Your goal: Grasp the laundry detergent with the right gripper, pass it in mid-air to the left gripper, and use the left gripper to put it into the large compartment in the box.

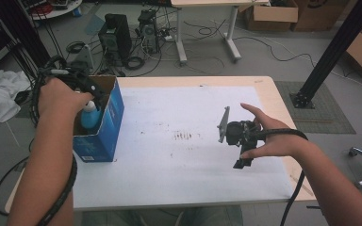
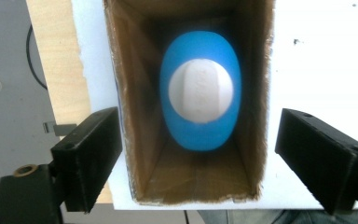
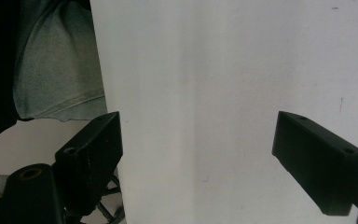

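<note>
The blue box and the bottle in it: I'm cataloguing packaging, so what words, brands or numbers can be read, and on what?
None can be read.
Blue box: a pale label near its lower corner, too small to read.
Bottle white cap: faint raised marks, too blurred to read.

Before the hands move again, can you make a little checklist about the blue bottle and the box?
1. Blue bottle inside the cardboard box: ok, it stands in there, white cap up.
2. Left gripper let go: ok, jaws spread wide above the box, nothing between the pads.
3. Box upright on the table: ok.
4. Right gripper empty: ok, open over the white sheet.
5. Bottle cap shut tight: cannot tell.
</note>
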`<state>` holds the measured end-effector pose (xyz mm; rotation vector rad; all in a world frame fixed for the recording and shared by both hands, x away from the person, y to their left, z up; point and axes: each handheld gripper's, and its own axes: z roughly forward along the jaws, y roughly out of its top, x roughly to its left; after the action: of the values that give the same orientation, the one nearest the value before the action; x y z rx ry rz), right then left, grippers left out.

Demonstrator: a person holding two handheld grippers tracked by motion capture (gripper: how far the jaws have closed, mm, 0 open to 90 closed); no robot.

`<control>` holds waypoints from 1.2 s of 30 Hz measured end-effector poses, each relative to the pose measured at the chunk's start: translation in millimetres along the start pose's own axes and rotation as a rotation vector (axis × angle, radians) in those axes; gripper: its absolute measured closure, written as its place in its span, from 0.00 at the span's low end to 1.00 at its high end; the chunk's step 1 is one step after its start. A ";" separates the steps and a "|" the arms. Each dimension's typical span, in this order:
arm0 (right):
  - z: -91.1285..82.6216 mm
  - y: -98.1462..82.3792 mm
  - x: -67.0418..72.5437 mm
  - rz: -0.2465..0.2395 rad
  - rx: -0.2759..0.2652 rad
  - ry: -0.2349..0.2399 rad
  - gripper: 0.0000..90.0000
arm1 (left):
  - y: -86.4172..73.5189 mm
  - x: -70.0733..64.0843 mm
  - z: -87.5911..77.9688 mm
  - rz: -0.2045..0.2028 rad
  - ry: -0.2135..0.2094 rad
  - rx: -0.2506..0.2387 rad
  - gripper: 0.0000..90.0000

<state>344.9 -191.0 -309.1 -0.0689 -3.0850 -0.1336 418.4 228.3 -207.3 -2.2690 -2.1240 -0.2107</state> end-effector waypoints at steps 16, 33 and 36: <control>-1.3 4.9 -0.3 -0.007 -0.003 -0.001 0.18 | 0.6 -16.5 -26.7 0.094 -0.037 -0.004 0.05; -2.1 1.9 -2.3 0.005 0.000 0.010 0.18 | 1.8 -56.0 -41.9 0.273 -0.049 -0.054 0.00; -2.0 1.3 -3.3 0.007 -0.004 0.014 0.18 | 1.1 -63.1 -42.6 0.315 -0.066 -0.068 0.00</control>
<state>348.3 -190.0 -307.1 -0.0788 -3.0708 -0.1389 412.2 161.0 -172.4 -2.6411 -1.7750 -0.2029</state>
